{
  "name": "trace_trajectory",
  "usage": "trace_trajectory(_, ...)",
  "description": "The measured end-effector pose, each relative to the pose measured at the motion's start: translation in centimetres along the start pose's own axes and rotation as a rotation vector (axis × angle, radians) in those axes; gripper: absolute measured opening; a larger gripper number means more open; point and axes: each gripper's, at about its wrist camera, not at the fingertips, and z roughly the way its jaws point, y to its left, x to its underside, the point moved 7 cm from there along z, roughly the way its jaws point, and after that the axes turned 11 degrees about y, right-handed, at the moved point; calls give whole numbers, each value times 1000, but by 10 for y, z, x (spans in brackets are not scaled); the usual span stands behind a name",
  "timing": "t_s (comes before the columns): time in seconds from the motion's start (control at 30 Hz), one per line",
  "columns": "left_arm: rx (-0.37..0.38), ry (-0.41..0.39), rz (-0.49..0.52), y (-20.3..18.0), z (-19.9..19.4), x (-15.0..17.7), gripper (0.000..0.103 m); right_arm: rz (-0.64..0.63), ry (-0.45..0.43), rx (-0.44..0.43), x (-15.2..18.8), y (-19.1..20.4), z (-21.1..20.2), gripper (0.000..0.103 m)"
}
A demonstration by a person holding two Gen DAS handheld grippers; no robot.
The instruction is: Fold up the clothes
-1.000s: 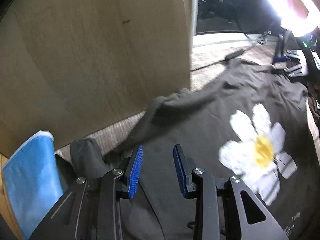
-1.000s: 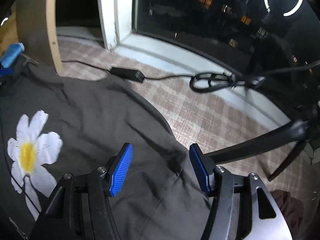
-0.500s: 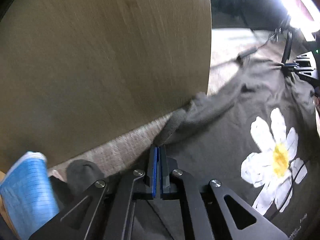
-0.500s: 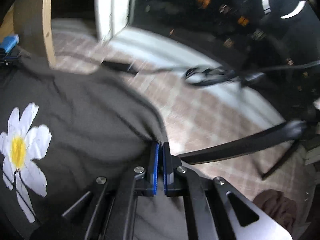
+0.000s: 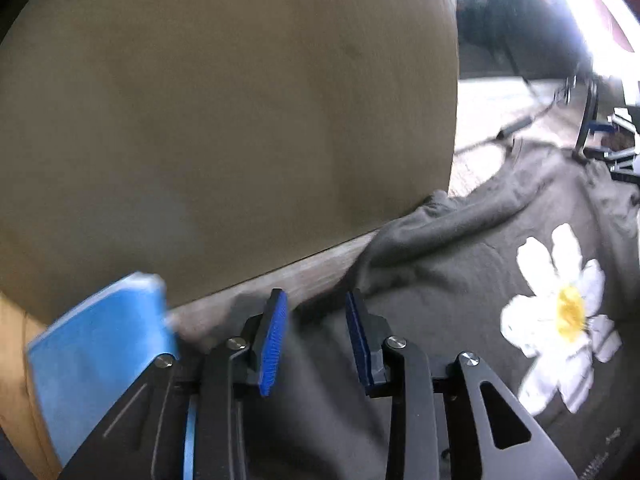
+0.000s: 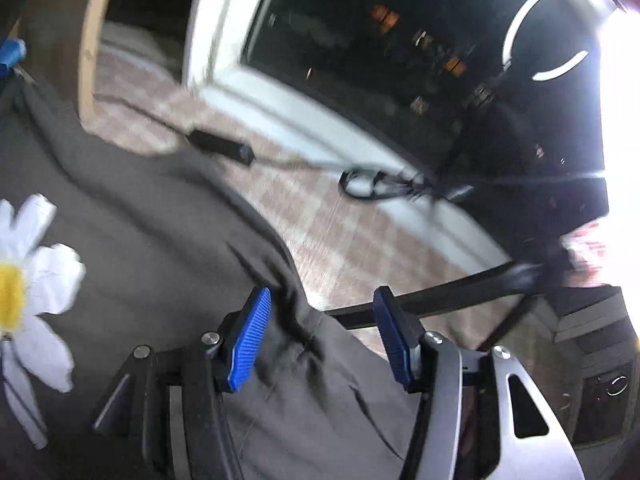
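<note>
Both grippers, clamped shut half a second ago, are opening again, and each camera's view has shifted slightly across the garment. Between the blue pads of the left gripper [image 5: 314, 338] lies only loose dark cloth, with neither pad pressing on it. The right gripper [image 6: 320, 330] likewise stands parted over a creased edge of the dark grey T-shirt [image 6: 160, 248], the fabric running between its pads without being pinched.

Only the left wrist view shows the large wooden panel [image 5: 224, 112] rising ahead of the tool, a blue notebook-like object [image 5: 100, 356] just beside its left finger, and the bunched sleeve [image 5: 440, 232] ahead and to the right. It also takes in the whole white daisy print [image 5: 560, 320], off to the right.

Only the right wrist view shows the checked floor [image 6: 344, 240] ahead, a black power brick [image 6: 222, 146] on its cable, a coiled cable [image 6: 372, 184] farther on, the dark window [image 6: 400, 40], and a black bar [image 6: 460, 292] just beyond the right finger. There the daisy is cut by the left edge.
</note>
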Motion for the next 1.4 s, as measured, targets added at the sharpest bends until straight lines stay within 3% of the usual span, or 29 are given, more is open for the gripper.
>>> trace_trajectory(0.13,-1,15,-41,24,-27,40,39,10,-84,-175,1,29,-55,53)
trace_trajectory(0.37,-26,136,5,4,13,59,44,-50,-83,-533,-32,149,-88,49)
trace_trajectory(0.4,-19,146,-4,5,18,59,44,-66,-78,-565,-41,169,-89,45)
trace_trajectory(0.5,-18,164,-18,8,27,60,44,-93,-68,-651,-66,223,-90,45)
trace_trajectory(0.63,42,168,-24,4,28,63,44,-97,-40,-748,-109,281,-86,45)
trace_trajectory(0.73,27,184,-16,2,37,65,41,-97,0,-722,-138,312,-69,45)
trace_trajectory(0.83,38,189,-31,3,40,67,8,-45,51,-715,-158,319,-46,45)
trace_trajectory(0.93,98,153,-62,6,33,68,4,47,72,-656,-165,304,-32,45)
trace_trajectory(1.03,169,113,-76,3,21,68,3,30,94,-663,-164,302,-26,45)
trace_trajectory(1.2,305,62,19,-40,-1,66,0,45,75,-696,-162,295,-35,45)
trace_trajectory(1.27,374,66,114,-67,-15,75,15,48,54,-700,-158,286,-45,45)
trace_trajectory(1.3,369,62,160,-76,-23,81,22,48,42,-695,-154,280,-50,45)
trace_trajectory(1.33,327,50,186,-79,-30,86,41,50,33,-692,-151,273,-54,45)
trace_trajectory(1.37,289,40,181,-73,-35,91,50,51,24,-689,-148,267,-59,45)
trace_trajectory(1.4,256,33,161,-64,-39,97,50,55,17,-697,-144,261,-64,46)
